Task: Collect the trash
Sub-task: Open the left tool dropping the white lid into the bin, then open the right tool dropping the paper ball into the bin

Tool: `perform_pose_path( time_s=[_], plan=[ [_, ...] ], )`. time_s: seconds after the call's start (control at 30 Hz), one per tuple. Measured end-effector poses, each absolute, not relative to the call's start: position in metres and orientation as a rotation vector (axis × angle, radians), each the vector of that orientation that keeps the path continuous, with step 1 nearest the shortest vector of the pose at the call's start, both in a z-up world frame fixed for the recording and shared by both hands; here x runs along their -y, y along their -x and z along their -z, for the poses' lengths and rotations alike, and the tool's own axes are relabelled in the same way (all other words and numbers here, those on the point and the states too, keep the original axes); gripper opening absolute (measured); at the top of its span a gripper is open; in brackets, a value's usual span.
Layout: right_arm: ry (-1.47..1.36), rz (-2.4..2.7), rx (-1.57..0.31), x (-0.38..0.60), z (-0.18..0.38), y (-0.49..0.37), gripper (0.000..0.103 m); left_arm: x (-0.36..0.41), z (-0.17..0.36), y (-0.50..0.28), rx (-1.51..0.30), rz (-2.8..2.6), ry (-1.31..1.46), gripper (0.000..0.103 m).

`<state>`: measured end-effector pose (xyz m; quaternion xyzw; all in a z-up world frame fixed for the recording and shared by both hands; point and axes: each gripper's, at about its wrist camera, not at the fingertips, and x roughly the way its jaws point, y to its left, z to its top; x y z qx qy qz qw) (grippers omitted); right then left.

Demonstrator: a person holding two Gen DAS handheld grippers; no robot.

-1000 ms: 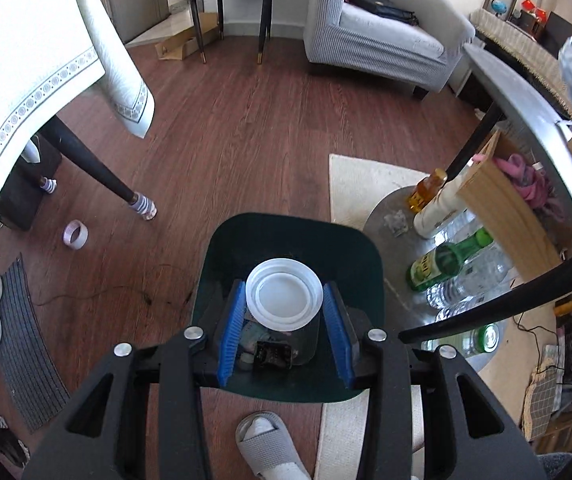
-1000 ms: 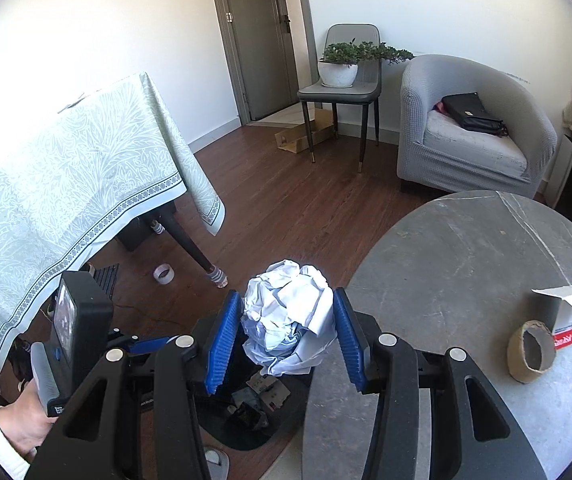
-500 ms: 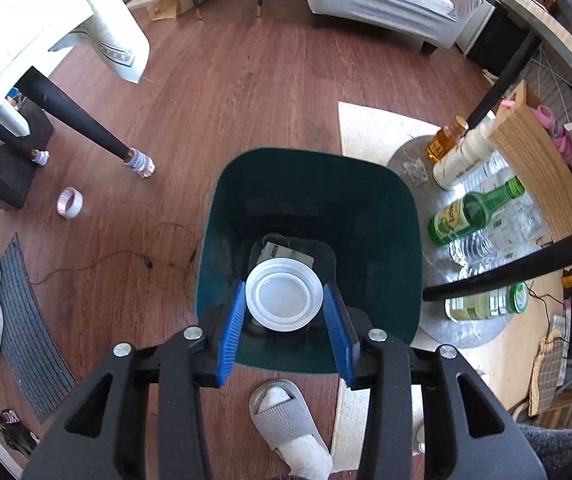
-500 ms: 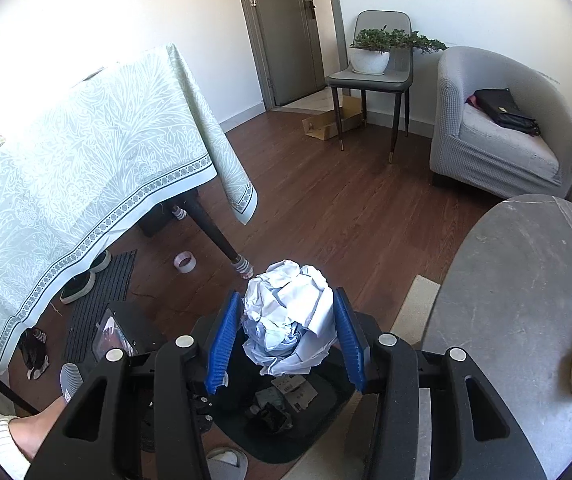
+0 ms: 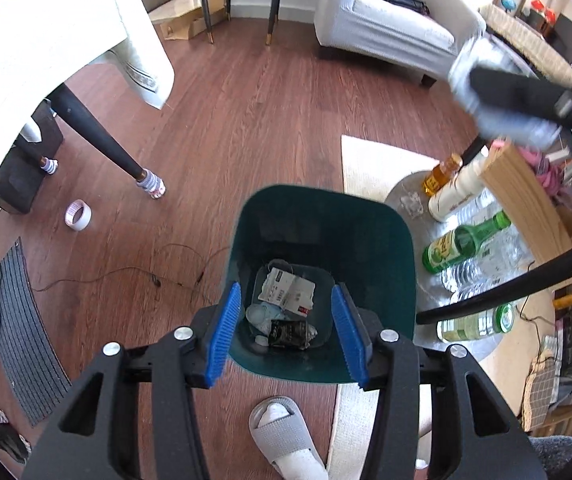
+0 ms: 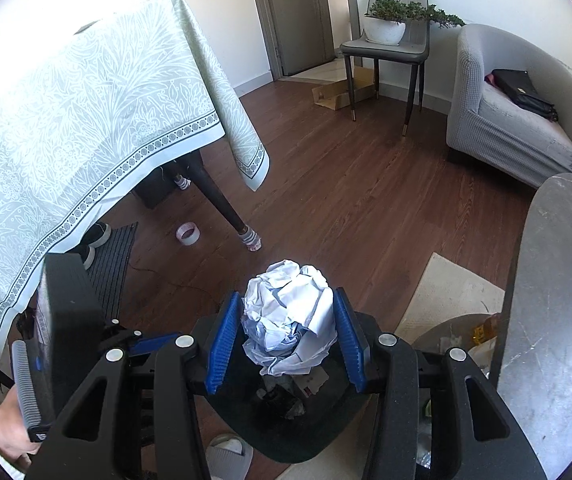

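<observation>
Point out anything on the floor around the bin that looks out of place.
A roll of tape lies loose on the wood floor near the table leg, well away from the green bin. A thin cable trails across the boards beside the bin. Several bottles lie on their sides to the bin's right.

The bin [image 5: 390, 240] looks like smooth dark-green plastic with a slight sheen; inside it lie printed paper scraps [image 5: 288, 292] and a glossy black wrapper [image 5: 288, 334]. Around the bin, the floor [image 5: 266, 120] is wood-grain plank with a satin finish. Just beside the bin, a glossy green glass bottle [image 5: 458, 242]. The crumpled ball [image 6: 288, 316] is matt white paper between 2 ribbed blue pads [image 6: 222, 344] of the right gripper [image 6: 286, 340].
</observation>
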<state>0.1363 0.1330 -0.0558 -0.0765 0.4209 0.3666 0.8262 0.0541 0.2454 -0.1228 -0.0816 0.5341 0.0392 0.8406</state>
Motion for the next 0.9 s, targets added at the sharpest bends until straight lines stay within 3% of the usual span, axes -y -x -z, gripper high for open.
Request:
perform_pose_path(
  time_s=[0.53, 0.9],
  plan=[
    [0.231, -0.768, -1.055, -0.161, 0.121, -0.137, 0.047, -0.273, 0.043, -0.030, -0.895, -0.121, 0.267, 0.032],
    [0.333, -0.782, -1.175, -0.185, 0.171, -0.126, 0.048, -0.265, 0.017, -0.023, -0.817, -0.113, 0.251, 0.027]
  ],
)
